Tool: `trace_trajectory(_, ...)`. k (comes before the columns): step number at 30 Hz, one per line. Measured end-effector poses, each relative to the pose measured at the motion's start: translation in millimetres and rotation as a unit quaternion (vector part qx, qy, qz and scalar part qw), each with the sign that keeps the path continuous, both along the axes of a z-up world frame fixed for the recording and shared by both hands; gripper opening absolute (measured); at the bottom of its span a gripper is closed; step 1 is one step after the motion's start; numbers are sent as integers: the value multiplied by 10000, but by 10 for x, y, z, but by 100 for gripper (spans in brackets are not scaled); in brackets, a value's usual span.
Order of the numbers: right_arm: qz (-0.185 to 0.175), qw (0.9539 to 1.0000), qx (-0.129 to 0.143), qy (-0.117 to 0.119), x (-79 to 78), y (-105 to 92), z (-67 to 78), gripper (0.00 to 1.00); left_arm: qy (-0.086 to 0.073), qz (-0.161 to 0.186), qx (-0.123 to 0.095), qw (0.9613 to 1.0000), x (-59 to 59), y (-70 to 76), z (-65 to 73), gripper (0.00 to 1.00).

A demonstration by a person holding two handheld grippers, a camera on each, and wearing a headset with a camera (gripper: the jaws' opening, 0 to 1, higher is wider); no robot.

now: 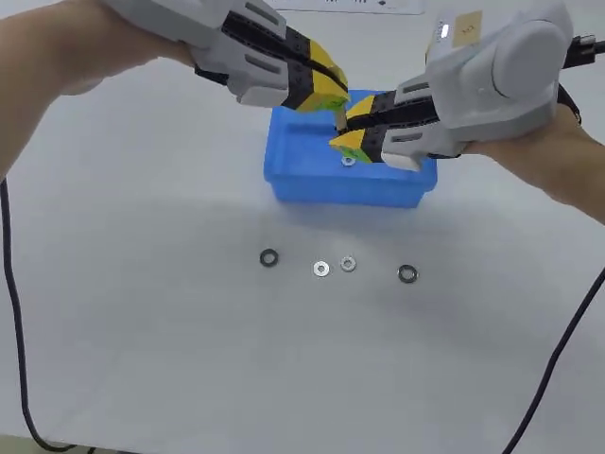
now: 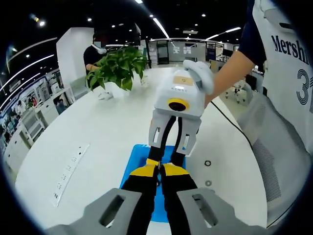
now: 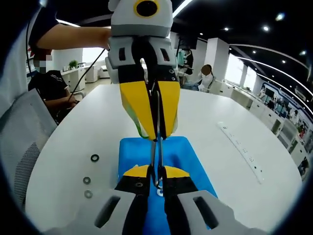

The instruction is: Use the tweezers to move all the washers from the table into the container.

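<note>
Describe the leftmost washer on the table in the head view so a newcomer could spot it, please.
Find the blue container on the white table; four washers lie in a row on its near side. The leftmost washer is dark and stands alone, unlike the two pale washers paired beside it.

Jammed over the blue container [image 1: 312, 184] at the table's far middle: left gripper [image 1: 331, 95] and right gripper [image 1: 350, 132] meet tip to tip, both clamped on the tweezers [image 3: 156, 120] bridging them. Toward the near edge, four washers [image 1: 321, 270] sit in a row, bare table all around. Cables [image 1: 12, 312] trail along the left and right edges.
</note>
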State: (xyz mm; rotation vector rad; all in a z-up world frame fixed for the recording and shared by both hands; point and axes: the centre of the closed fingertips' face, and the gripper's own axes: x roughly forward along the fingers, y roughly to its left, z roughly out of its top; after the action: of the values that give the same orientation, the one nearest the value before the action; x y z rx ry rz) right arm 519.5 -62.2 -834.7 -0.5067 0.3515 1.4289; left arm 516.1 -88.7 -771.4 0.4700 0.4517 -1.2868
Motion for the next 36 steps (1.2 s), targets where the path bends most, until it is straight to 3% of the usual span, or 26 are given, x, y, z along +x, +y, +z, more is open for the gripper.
trace_trajectory(8,110,9997,-167,101,26,1,-219,10,162,1,93,9998,25,5,-214,7)
trace_trajectory(17,115,9995,-255,157,20,-27,-282,11,203,-27,118,9997,-3,-21,-250,7)
trace_trajectory(22,118,9997,-217,73,-20,-49,-185,12,146,-14,87,9999,-33,-34,-163,7)
trace_trajectory(27,142,9998,-117,-54,-65,-62,-9,12,-15,-72,84,9999,-104,-72,-5,7)
trace_trajectory(32,151,9996,-14,-226,-164,-126,232,12,-234,-113,86,9996,-241,-108,189,7)
trace_trajectory(36,202,9994,28,-294,-292,-198,371,12,-298,-121,65,9995,-362,-130,308,7)
